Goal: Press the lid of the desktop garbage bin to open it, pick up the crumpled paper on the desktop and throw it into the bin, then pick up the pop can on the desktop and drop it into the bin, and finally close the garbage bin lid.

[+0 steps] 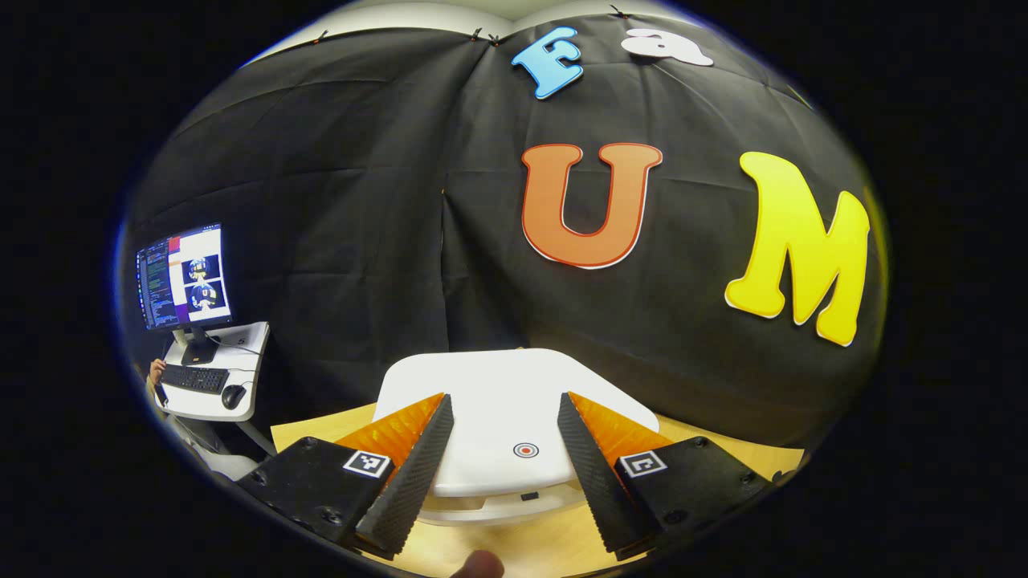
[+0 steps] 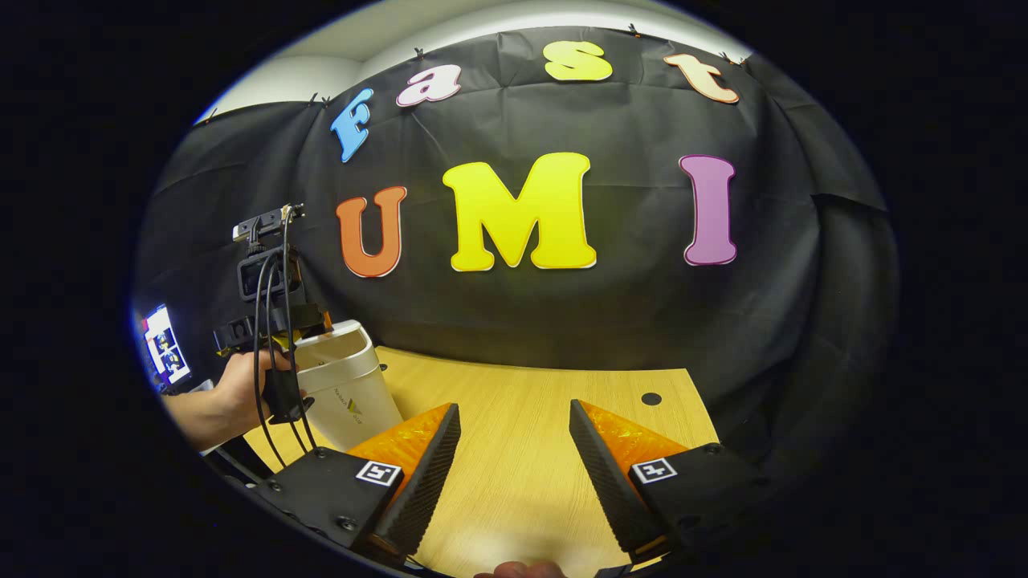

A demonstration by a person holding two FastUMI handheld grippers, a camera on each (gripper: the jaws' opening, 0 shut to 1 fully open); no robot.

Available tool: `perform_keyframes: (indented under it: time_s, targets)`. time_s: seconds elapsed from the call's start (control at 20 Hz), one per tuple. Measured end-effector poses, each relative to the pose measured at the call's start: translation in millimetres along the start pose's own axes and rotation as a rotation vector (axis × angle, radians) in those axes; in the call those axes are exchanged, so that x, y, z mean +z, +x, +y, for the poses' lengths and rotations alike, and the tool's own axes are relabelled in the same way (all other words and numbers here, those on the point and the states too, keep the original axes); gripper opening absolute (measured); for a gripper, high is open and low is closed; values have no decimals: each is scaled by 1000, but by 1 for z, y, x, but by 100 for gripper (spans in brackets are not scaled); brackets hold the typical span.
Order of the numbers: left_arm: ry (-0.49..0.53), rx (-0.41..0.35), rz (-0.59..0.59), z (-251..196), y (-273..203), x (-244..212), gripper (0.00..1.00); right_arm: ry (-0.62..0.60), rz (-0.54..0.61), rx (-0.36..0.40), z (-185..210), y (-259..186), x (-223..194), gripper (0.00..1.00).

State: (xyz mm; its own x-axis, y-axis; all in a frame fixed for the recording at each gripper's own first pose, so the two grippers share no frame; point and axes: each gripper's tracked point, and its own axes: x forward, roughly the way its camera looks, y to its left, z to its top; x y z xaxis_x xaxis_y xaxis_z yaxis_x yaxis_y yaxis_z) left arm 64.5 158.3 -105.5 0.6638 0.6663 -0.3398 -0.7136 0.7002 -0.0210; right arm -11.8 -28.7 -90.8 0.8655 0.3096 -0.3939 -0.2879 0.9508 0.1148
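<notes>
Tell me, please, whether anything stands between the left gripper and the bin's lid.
Nothing visible does: the left gripper, jaws open, faces the closed white plastic bin lid directly, its round red press mark unobstructed.

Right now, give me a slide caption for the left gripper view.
Open left gripper poised over the closed white bin lid and its button.

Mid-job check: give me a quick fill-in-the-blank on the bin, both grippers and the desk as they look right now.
1. In the left gripper view, the bin lid is ____.
2. The left gripper has its fingers ____, with the lid's round button mark between them.
3. In the right gripper view, the right gripper is open over the ____ desk.
4. In the right gripper view, the bin stands beside the person's ____.

Missing words: closed; open; wooden; hand
</notes>
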Motion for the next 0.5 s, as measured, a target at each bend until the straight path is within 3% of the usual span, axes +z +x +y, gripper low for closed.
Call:
perform_keyframes:
  time_s: [0.2, 0.5]
  targets:
    - [4, 8, 31, 2, 3, -21, 88, -9, 3, 6, 5, 1, 0, 88]
    - [57, -5, -47, 1, 3, -24, 88, 12, -15, 15, 12, 5, 9, 88]
